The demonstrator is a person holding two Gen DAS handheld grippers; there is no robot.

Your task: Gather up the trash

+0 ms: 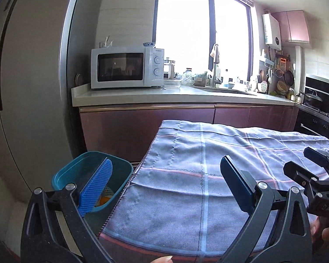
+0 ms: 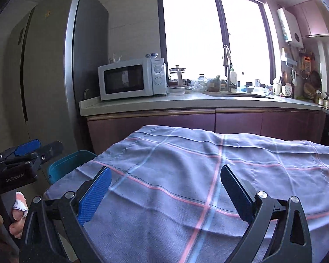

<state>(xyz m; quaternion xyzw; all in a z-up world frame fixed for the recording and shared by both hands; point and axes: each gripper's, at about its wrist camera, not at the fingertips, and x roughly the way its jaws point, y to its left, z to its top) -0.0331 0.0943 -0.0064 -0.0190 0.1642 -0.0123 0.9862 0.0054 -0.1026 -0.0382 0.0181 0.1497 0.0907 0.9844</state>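
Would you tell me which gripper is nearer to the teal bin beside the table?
Left. The left gripper hangs open right beside the teal bin; the right gripper is open over the cloth, farther away.

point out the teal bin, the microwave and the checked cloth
teal bin (image 1: pixel 61 176), left wrist view, near-left rim
microwave (image 1: pixel 120 66), left wrist view, door glass
checked cloth (image 2: pixel 208 175), right wrist view, middle of the bare cloth

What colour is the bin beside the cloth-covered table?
Teal; the bin shows best in the left wrist view, with something orange inside.
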